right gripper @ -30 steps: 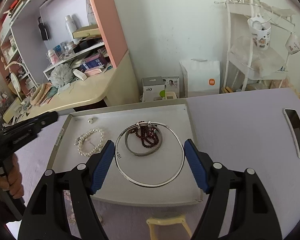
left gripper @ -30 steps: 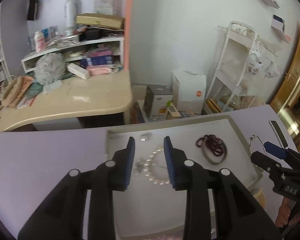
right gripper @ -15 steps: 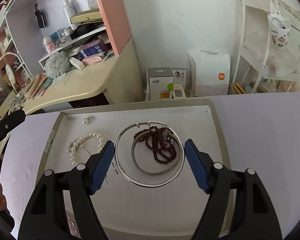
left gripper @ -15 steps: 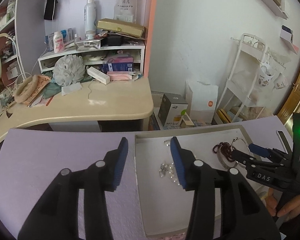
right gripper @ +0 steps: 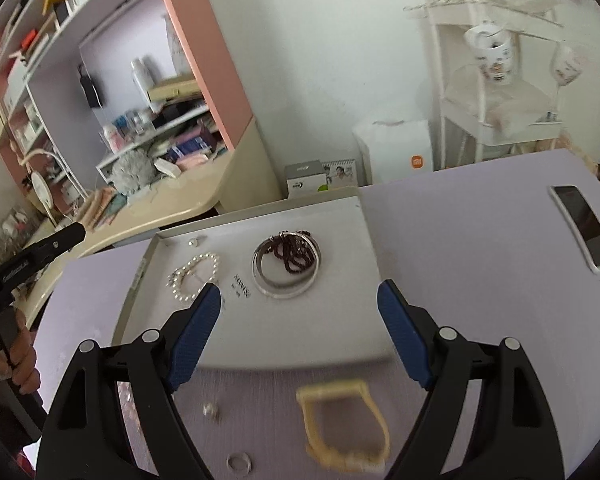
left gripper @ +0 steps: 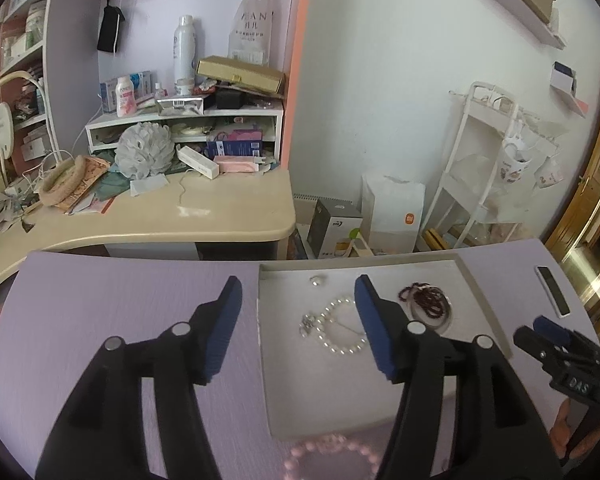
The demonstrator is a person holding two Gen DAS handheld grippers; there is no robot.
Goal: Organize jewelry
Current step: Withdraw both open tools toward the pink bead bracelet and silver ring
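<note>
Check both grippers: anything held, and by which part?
Nothing held. Left gripper and right gripper are open and have just been opening; pearl bracelet lies free in the tray.

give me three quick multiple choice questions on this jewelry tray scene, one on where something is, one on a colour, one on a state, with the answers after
1. Where does the dark red bead string lie?
A. inside the silver bangle on the tray
B. on the purple table beside the phone
C. between the right tongs

2. What colour is the clasp-shaped piece on the table in front of the tray?
A. black
B. pale yellow
C. green

3. How do the right tongs stand?
A. shut on the pearl bracelet
B. shut on nothing
C. open and empty

Answers:
1. A, the beads sit within the bangle's ring.
2. B, it looks cream-yellow.
3. C, the pads stand wide apart with nothing gripped between them.
</note>
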